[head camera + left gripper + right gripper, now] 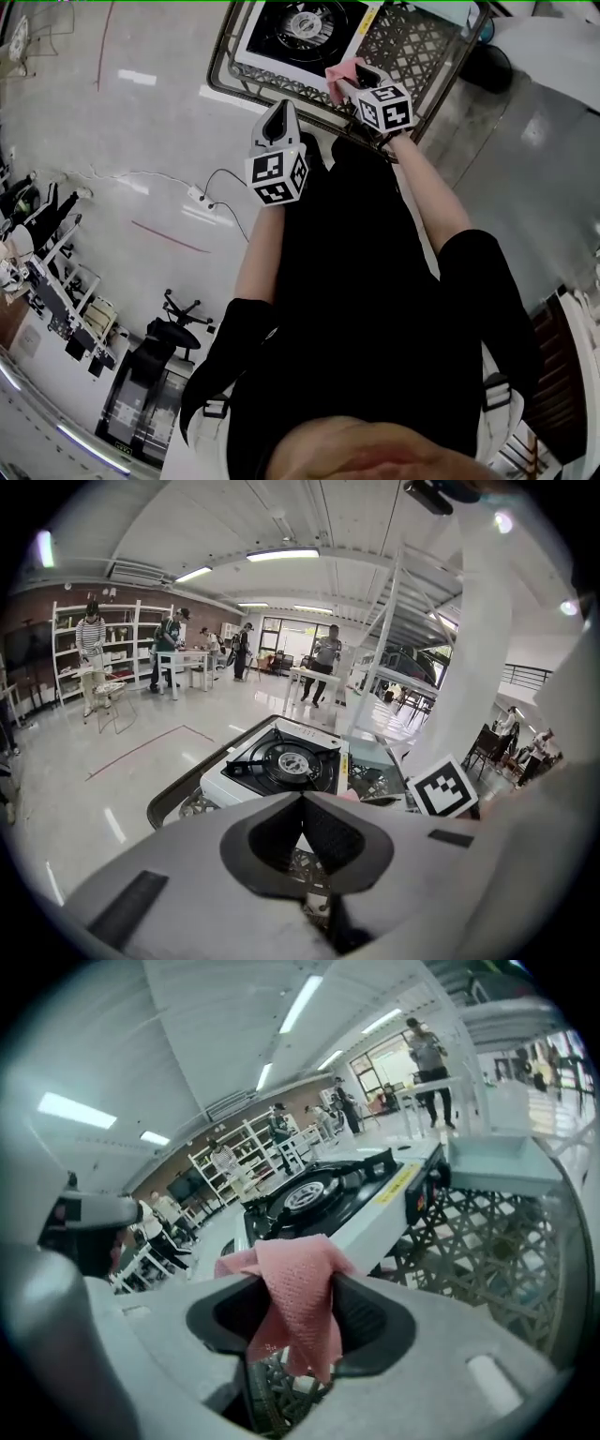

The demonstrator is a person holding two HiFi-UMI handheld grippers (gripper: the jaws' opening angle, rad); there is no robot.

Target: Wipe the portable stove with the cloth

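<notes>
The white portable stove (298, 33) with a black round burner sits on a metal lattice table (412, 42). It shows ahead in the left gripper view as the stove (281, 764) and in the right gripper view as the stove (342, 1199). My right gripper (349, 79) is shut on a pink cloth (295, 1299), held just short of the stove's near right edge; the cloth (339, 77) shows pink there. My left gripper (279, 118) hangs before the table's near edge, jaws closed together with nothing between them, as the left gripper (302, 803) view shows.
The table's dark rim (281, 94) runs under both grippers. A white cable and plug (199, 195) lie on the glossy floor to the left. Shelves, tables and several people (169, 644) stand far off. A white tray (492, 1162) sits beside the stove.
</notes>
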